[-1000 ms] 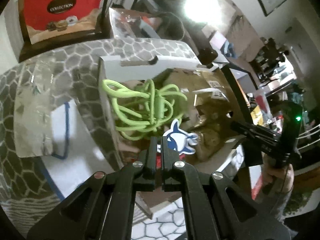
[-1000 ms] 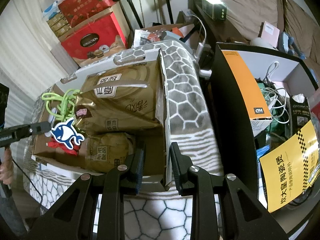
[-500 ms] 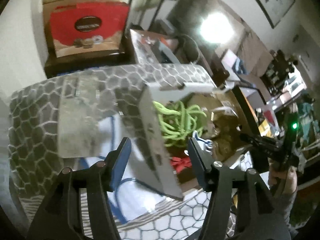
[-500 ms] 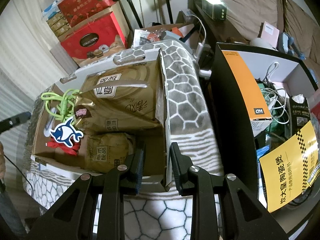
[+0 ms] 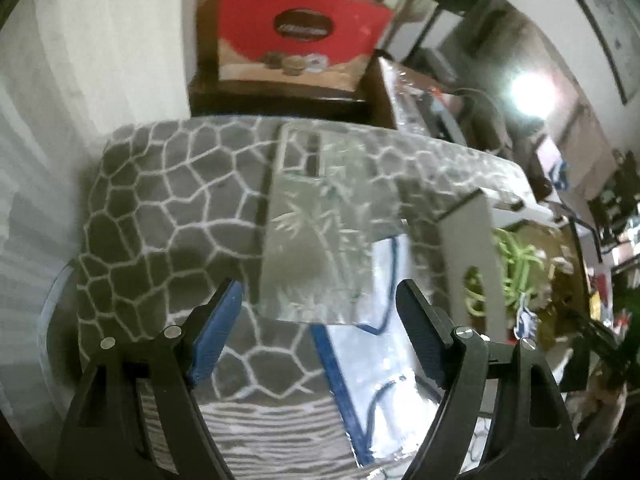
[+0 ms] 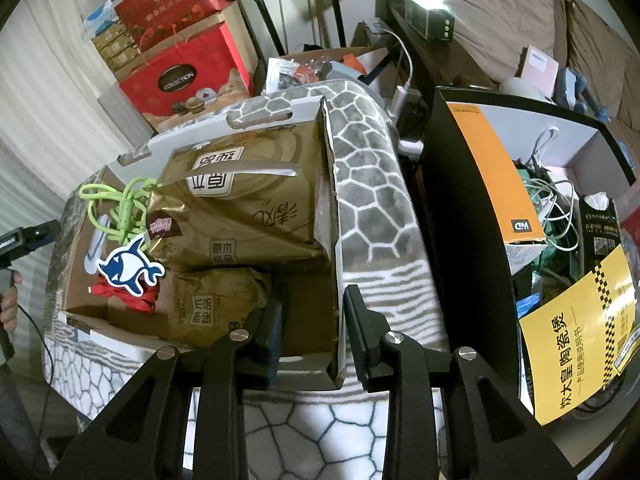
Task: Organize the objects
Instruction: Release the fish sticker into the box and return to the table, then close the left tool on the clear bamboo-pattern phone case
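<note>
A cardboard box (image 6: 332,240) sits on a grey cobble-pattern cloth. It holds gold tissue packs (image 6: 248,200), a green cord (image 6: 120,208), a shark tag (image 6: 128,270) and a red cord (image 6: 132,298). My right gripper (image 6: 312,328) straddles the box's near right wall, one finger on each side with a gap to the wall. My left gripper (image 5: 316,332) is open and empty, left of the box, over a silver bamboo-print pouch (image 5: 320,236) and a white sheet with blue lines (image 5: 376,352). The box also shows in the left wrist view (image 5: 476,264), with the green cord (image 5: 516,260).
A red gift box (image 5: 300,48) stands behind the table; it also shows in the right wrist view (image 6: 184,80). A black shelf (image 6: 460,200) with an orange box (image 6: 496,176), cables and a yellow leaflet (image 6: 580,344) stands right of the table.
My left gripper has opened, let go of the shark tag in the box, and swung left over the silver pouch. My right gripper has not moved.
</note>
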`<state>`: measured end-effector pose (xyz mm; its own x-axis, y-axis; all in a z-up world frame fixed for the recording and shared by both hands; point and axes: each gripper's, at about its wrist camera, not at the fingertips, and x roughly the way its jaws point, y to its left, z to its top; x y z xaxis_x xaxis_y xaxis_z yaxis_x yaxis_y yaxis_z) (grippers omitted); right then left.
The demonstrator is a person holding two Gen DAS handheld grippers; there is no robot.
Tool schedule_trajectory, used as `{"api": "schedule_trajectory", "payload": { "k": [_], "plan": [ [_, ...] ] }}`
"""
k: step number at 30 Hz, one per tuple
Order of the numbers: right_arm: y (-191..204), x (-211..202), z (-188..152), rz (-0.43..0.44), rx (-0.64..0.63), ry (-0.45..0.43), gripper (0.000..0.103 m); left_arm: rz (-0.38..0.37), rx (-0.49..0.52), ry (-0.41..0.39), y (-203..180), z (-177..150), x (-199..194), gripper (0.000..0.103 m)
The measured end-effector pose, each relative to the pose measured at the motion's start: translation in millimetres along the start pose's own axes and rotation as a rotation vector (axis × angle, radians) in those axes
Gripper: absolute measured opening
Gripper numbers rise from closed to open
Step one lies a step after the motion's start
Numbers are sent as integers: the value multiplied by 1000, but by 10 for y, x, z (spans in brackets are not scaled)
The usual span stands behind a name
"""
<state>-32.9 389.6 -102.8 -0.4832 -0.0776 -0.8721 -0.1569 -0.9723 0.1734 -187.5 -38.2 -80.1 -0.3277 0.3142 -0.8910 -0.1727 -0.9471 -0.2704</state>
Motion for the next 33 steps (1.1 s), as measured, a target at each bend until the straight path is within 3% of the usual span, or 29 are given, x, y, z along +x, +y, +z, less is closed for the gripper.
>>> {"api": "schedule_trajectory", "payload": {
  "k": [19,27,33],
  "plan": [
    [7,2,0,-1,0,1,31,198,69,26,-300,190,535,79],
    [8,12,-5,-3,-1,2,31,189,81,-7,-279,189,544,76],
    [17,16,-7,-6,-1,2,31,152,45,-50,-181,163,332,76]
  ]
}}
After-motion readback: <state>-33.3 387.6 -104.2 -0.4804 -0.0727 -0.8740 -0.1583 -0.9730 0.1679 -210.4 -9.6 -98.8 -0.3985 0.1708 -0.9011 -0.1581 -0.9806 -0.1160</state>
